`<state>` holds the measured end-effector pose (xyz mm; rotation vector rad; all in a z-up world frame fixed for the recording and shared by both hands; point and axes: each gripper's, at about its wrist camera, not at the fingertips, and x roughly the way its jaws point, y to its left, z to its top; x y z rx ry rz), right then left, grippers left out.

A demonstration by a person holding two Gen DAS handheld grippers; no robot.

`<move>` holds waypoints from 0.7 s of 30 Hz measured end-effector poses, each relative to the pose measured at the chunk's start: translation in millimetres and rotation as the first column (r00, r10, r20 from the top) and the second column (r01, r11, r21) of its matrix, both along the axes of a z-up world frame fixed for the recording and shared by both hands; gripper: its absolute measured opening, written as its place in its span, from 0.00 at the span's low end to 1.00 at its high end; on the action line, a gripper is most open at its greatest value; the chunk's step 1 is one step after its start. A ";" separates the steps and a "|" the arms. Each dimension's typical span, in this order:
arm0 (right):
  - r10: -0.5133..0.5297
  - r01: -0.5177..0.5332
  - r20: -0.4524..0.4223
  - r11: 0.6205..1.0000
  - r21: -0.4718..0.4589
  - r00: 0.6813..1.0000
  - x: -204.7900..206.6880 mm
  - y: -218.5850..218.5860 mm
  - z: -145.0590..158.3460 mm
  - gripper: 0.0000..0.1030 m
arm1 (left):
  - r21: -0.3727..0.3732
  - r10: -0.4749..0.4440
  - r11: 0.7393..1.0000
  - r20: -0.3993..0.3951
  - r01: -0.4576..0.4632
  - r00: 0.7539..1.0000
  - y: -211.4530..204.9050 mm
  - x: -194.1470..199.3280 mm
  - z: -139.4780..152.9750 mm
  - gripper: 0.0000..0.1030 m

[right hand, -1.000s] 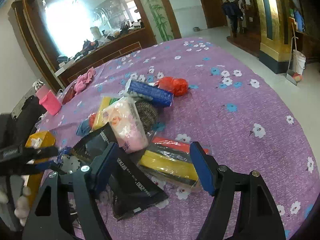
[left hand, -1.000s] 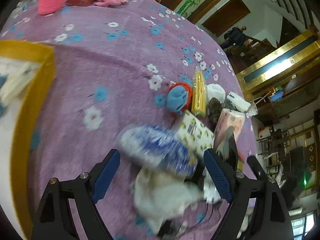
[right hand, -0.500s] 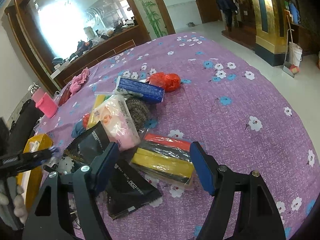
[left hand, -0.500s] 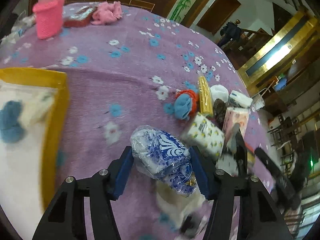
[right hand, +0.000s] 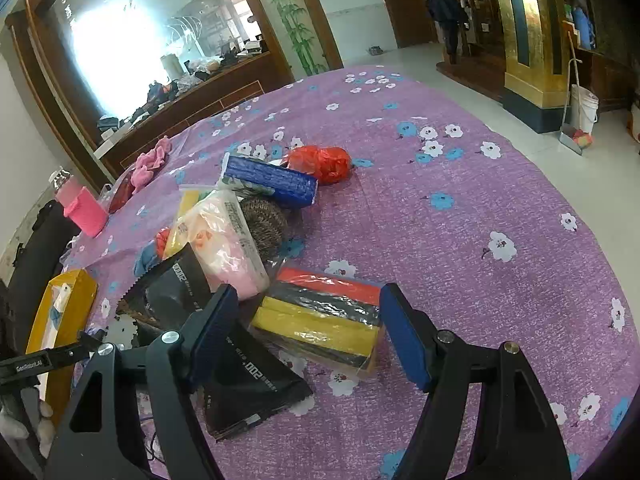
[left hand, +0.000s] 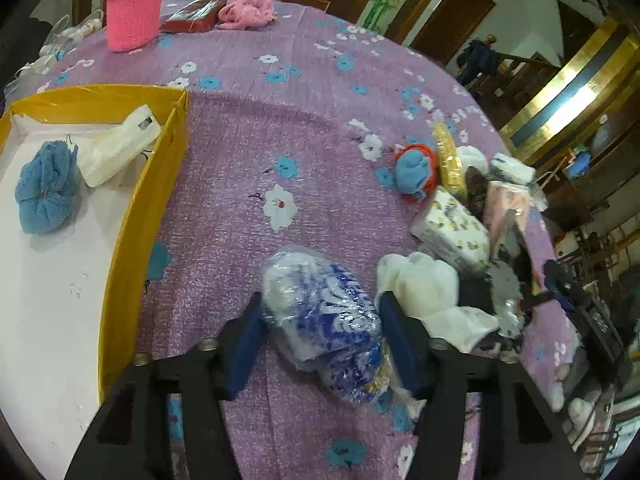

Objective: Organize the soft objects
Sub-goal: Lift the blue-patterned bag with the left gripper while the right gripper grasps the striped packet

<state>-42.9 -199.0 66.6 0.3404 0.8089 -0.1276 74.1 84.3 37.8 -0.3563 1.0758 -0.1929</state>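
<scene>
My left gripper [left hand: 320,320] is shut on a blue-and-white plastic pack of soft tissue [left hand: 320,308] and holds it above the purple flowered tablecloth [left hand: 280,120]. A yellow-walled box [left hand: 140,216] lies to the left, holding a blue towel [left hand: 44,188] and a white pack [left hand: 116,146]. A white cloth [left hand: 428,292] lies just right of the gripper. My right gripper [right hand: 306,332] is open and empty, above a red, black and yellow sponge pack [right hand: 324,316] and a black pouch [right hand: 240,376].
A pile lies at the right: flowered tissue pack [left hand: 452,228], blue and orange cloth [left hand: 412,172], pink tissue pack [right hand: 224,240], steel scourer [right hand: 264,220], blue pack [right hand: 272,180], red bag [right hand: 320,160]. A pink knitted holder [left hand: 132,12] and pink cloth [left hand: 248,10] lie far back.
My left gripper closed on the blue-and-white pack and carried it left toward the yellow box, which came further into view. The right gripper stayed open and nearly still.
</scene>
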 end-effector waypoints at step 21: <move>0.003 -0.002 -0.012 0.999 0.035 1.000 -0.9 -6.1 -1.5 0.71 | -0.219 0.070 0.975 0.161 -0.034 0.984 72.7 -150.4 35.7 0.52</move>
